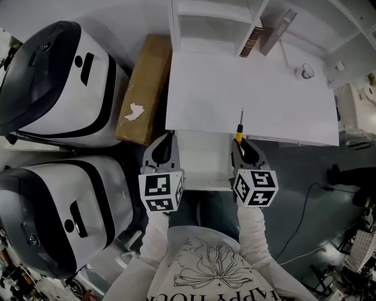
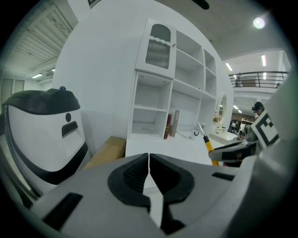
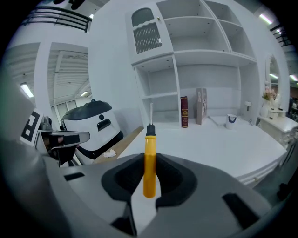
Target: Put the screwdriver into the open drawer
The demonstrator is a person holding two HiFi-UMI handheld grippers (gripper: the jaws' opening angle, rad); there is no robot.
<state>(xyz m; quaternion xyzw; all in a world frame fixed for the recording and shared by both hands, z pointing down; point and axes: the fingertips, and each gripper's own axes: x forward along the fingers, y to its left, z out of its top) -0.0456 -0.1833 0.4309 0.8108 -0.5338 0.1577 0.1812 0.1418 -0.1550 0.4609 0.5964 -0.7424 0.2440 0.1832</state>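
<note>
A white counter (image 1: 247, 88) stood with a white shelf unit (image 1: 205, 17) rising along its back edge. At the back of the counter, a red book (image 1: 251, 40) stood upright against a shelf divider, with a grey book (image 1: 278, 30) just beside it, leaning a little. A small white cup (image 1: 307, 72) sat further right, apart from the books. Under the counter's front edge a white drawer (image 1: 202, 161) stood pulled out. On the grey floor (image 1: 305, 170), a brown cardboard box (image 1: 144, 88) lay against the counter's left side, and a thin cable (image 1: 305, 206) trailed to the right.

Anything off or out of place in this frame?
Only the cardboard box left of the desk: a ragged white patch on its top, tear or crumpled scrap, can't tell which. Nothing spilled or toppled.
</note>
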